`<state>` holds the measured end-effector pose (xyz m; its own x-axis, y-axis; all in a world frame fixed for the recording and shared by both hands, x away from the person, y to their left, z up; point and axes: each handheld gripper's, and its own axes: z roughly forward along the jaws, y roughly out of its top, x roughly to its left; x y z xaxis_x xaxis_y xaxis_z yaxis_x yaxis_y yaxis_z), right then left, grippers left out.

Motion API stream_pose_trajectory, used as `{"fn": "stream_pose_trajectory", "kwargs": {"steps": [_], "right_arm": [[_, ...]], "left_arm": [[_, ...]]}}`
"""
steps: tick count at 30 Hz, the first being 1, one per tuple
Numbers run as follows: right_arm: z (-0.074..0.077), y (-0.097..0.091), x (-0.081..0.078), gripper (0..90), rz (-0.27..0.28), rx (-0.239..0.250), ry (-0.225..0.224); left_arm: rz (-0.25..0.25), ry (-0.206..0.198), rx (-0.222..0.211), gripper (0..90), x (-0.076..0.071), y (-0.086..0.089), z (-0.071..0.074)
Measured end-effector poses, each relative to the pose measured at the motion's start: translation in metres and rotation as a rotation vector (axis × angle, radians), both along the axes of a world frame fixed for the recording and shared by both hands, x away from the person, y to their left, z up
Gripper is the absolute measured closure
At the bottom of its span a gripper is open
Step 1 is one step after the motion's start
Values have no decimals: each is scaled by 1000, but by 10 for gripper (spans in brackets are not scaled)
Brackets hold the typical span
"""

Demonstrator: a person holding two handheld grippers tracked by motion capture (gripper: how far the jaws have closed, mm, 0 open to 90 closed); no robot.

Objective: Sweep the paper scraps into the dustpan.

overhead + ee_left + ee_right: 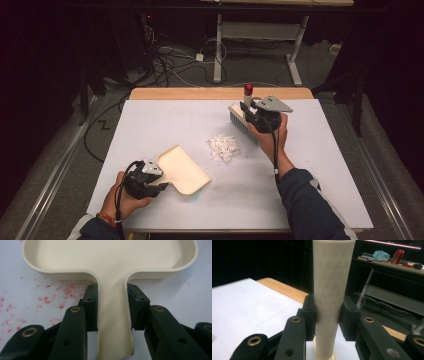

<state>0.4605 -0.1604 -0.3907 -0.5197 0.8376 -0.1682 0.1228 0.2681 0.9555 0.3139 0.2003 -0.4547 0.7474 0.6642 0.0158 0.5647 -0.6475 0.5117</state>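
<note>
- High view: left gripper (150,176) at the near-left of the white table (150,125), clamped on the handle of a cream dustpan (182,170); the pan lies flat, its open mouth turned toward table centre.
- High view: small pile of white scraps (223,146) sits mid-table, between pan and brush, apart from both.
- High view: right gripper (261,116) at the far-right holds a brush (240,120) by its handle; red tip points up, bristle head low at the table just beyond the scraps.
- Left gripper view: both jaws press the dustpan (110,255) handle from either side; red specks (57,292) dot the table to the left.
- Right gripper view: jaws closed on the pale, upright brush handle (332,290); table edge beyond.
</note>
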Motion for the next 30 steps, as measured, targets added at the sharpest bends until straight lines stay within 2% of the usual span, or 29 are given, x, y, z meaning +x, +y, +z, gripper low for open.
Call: {"fn": "stream_pose_trajectory", "kwargs": {"steps": [2, 4, 6, 9, 12, 13, 16, 19, 23, 28, 30], "right_arm": [[-4, 5, 2, 702, 5, -2, 11], [-7, 10, 2, 702, 25, 19, 18], [-7, 16, 0, 702, 38, -1, 16], [-9, 22, -4, 700, 60, -1, 29], [-9, 23, -9, 698, 66, 4, 39], [-10, 23, -10, 697, 69, 20, 45], [-11, 23, -13, 695, 80, 26, 54], [-11, 25, -15, 694, 87, 22, 56], [-12, 26, -19, 693, 88, 70, 64], [-14, 31, -23, 686, 104, 73, 67], [-15, 32, -25, 685, 110, 90, 74]], "left_arm": [[-4, -2, 1, 636, 1, -1, 0], [-3, -3, 3, 636, 1, -1, 0], [-6, -6, 6, 636, 2, -2, 0], [-11, 1, 8, 635, 5, -5, 0], [-30, 12, 19, 635, 18, -9, 6], [-30, 12, 19, 635, 18, -9, 6], [-54, 25, 48, 635, 29, -16, 8], [-53, 30, 39, 635, 36, -20, 8], [-57, 34, 53, 635, 43, -25, 7], [-49, 40, 45, 635, 48, -30, 7], [-61, 41, 64, 635, 51, -35, 7]]}}
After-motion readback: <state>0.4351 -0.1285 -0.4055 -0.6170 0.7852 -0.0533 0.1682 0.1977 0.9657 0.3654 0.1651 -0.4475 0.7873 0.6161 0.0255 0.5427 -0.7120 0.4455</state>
